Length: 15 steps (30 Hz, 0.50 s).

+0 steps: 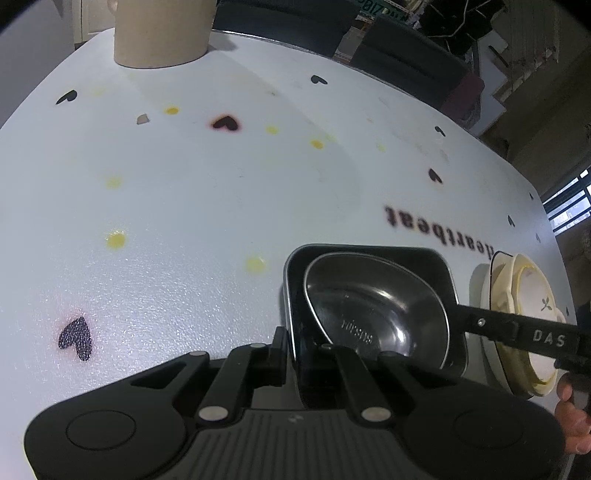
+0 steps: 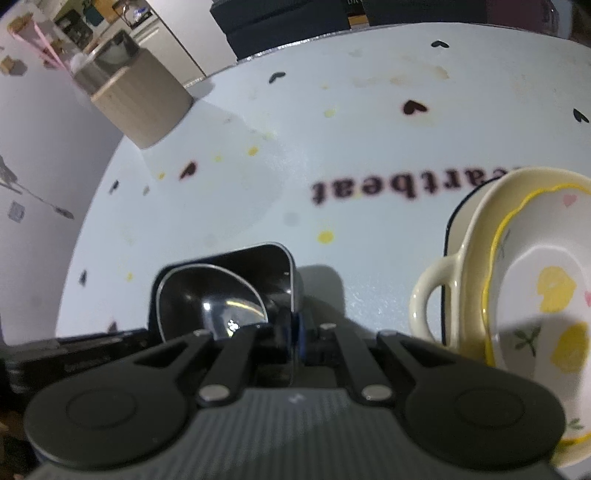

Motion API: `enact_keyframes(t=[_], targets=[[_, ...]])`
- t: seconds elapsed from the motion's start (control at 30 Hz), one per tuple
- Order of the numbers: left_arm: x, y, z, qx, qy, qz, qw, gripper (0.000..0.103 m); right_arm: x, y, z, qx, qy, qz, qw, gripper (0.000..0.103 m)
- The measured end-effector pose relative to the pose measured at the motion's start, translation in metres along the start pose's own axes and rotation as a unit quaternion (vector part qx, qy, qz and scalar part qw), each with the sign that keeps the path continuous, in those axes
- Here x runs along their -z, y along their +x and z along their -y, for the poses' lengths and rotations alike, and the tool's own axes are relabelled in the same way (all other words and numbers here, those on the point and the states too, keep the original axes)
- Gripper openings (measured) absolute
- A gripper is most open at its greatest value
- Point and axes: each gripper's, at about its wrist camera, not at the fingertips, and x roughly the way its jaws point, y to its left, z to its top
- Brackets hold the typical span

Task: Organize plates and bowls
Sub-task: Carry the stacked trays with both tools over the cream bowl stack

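A black square dish (image 1: pixel 439 269) holds a shiny steel bowl (image 1: pixel 373 306) on the white table. My left gripper (image 1: pixel 293 350) is shut on the dish's near left rim. My right gripper (image 2: pixel 293 328) is shut on the dish's right rim (image 2: pixel 291 280); its arm shows in the left wrist view (image 1: pixel 524 334). The steel bowl shows in the right wrist view (image 2: pixel 210 299) inside the black dish (image 2: pixel 258 258). To the right sits a stack: a floral yellow-edged bowl (image 2: pixel 546 295) inside a cream handled dish (image 2: pixel 436 306), over a dark-rimmed plate (image 2: pixel 448 229). The stack also shows in the left wrist view (image 1: pixel 524 295).
A beige cylindrical container (image 1: pixel 162 33) stands at the far edge of the table; it also shows in the right wrist view (image 2: pixel 144 107). The white tablecloth (image 1: pixel 221 206) has black hearts, yellow spots and printed text. Dark chairs (image 1: pixel 406 62) stand beyond the far edge.
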Motion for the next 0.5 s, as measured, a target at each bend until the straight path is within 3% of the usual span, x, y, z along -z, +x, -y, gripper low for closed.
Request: enact_keyframes(t=[0.5], targets=[[-0.002,-0.034,0.003,0.021,-0.024,0.046,0.9984,0.006,-0.009,-0.023,0.006,-0.038,0.017,0.025,0.999,0.006]])
